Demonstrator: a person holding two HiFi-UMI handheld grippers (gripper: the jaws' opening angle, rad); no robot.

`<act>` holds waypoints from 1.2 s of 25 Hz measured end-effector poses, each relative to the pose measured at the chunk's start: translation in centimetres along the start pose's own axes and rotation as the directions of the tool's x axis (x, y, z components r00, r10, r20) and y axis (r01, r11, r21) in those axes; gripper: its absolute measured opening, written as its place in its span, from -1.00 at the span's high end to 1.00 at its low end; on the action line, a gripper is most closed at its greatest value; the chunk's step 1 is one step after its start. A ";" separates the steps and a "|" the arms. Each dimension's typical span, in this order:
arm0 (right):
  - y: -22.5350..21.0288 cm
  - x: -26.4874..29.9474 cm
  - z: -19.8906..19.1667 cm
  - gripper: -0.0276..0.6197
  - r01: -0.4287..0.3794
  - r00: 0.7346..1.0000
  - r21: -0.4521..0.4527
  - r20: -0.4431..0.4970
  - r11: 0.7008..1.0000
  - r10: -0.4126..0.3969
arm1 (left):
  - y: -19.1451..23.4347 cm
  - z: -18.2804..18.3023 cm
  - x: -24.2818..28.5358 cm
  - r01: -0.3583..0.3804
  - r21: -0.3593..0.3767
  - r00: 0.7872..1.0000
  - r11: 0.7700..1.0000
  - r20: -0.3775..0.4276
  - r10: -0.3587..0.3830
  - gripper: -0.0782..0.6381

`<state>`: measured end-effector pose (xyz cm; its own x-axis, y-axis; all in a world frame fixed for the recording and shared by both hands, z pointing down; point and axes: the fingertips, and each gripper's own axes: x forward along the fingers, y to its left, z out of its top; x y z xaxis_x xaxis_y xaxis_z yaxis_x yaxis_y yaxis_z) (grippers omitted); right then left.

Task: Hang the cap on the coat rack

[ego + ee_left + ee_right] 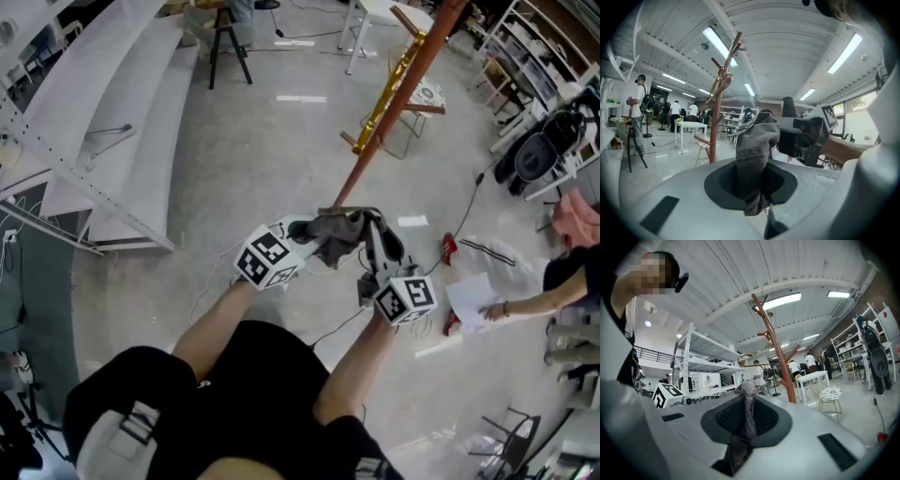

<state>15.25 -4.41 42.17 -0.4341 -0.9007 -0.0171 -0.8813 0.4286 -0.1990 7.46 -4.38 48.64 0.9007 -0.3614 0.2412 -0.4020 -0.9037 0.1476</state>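
**A:** Where does the cap sit?

**B:** The grey cap (339,234) hangs bunched between the two grippers, clear of the floor. The left gripper (302,232) has its jaws drawn narrow on a thick fold of the cloth. The right gripper (377,239) pinches a thin strip of the other side.

**A:** And the coat rack?

**B:** The brown coat rack (359,167) stands just beyond the cap, which hides the pole's lower end in the head view. A gold-coloured piece (392,82) hangs on its branches.

**A:** What crowds it?

**B:** A wire chair (417,103) stands beside the pole, with a white table (375,11) behind. A black tripod stool (225,42) stands further left, and white shelving (103,131) runs along the floor's left edge. At the right edge a person (567,277) reaches to a white sheet (469,298).
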 end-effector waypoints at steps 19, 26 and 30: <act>-9.1 10.5 1.8 0.83 -0.183 0.981 -0.147 -0.084 0.972 0.172 | 10.1 4.5 9.7 0.297 0.062 0.951 0.953 0.068 -0.301 0.64; -10.8 11.8 1.4 0.83 -0.235 0.961 -0.185 -0.192 0.954 0.200 | 11.2 5.1 11.5 0.268 0.055 0.961 0.962 0.056 -0.271 0.64; -12.4 12.6 0.0 0.83 -0.222 0.940 -0.249 -0.311 0.943 0.139 | 12.8 4.0 13.2 0.196 0.116 0.981 0.974 -0.031 -0.194 0.64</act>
<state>20.73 -21.08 44.46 -0.5889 -0.7648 0.2613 -0.7808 0.6219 0.0605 14.82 -21.64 49.82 0.9559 -0.1722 0.2379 -0.1959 -0.9774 0.0798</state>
